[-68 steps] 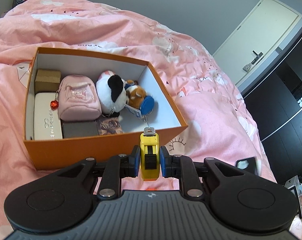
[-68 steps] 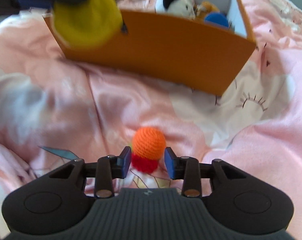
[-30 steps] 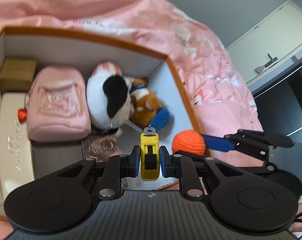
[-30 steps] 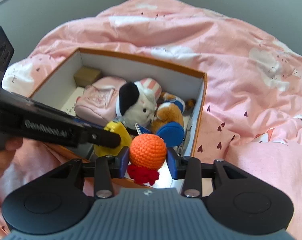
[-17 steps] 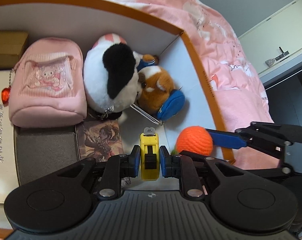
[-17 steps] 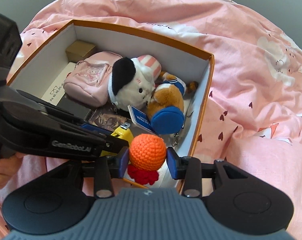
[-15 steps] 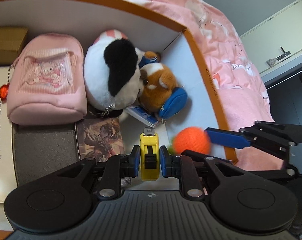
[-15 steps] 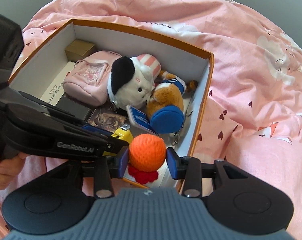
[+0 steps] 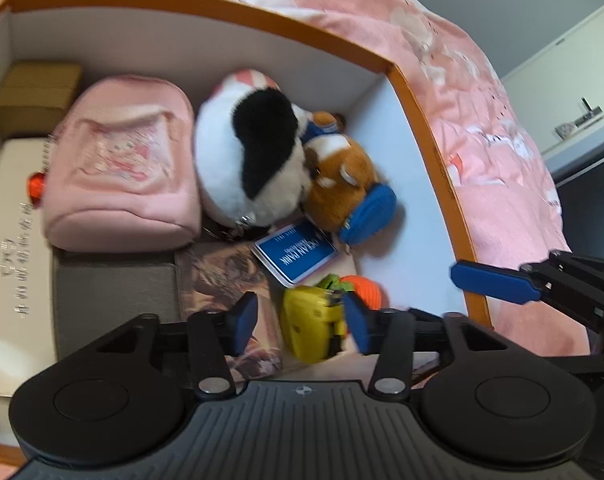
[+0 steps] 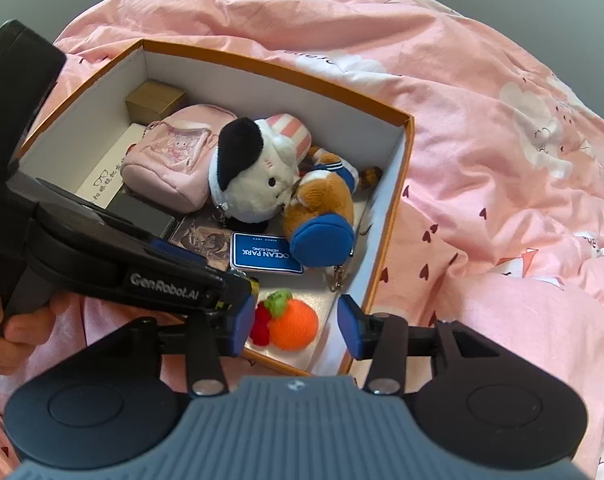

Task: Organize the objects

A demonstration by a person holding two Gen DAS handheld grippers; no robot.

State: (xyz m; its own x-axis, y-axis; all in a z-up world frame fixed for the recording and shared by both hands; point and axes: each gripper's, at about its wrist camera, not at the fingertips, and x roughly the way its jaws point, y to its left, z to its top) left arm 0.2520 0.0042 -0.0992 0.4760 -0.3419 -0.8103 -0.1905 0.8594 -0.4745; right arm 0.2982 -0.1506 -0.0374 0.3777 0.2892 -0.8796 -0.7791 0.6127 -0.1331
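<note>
An orange box with white inner walls is seen lying on a pink bed cover. Along its left wall, a small brown carton is set in the far corner, with a flat white case nearer and a grey pad just beside that. A pink pouch is laid to the right of the carton, and a red charm is seen at its left edge. Next to the pouch, a black-and-white plush toy is leaned against a brown plush toy with a blue round part. A blue tag and a picture card are spread in front of them.

The left gripper is held over the near side of the box with its fingers spread apart and nothing clamped. A yellow tape measure is seen lying between them on the box floor, closer to the right finger. Just beside it on the right, a crocheted orange ball with a green top and a red piece is rested in the near right corner. The right gripper is held above the ball with its fingers parted wide, and the ball is touched by neither of them.
</note>
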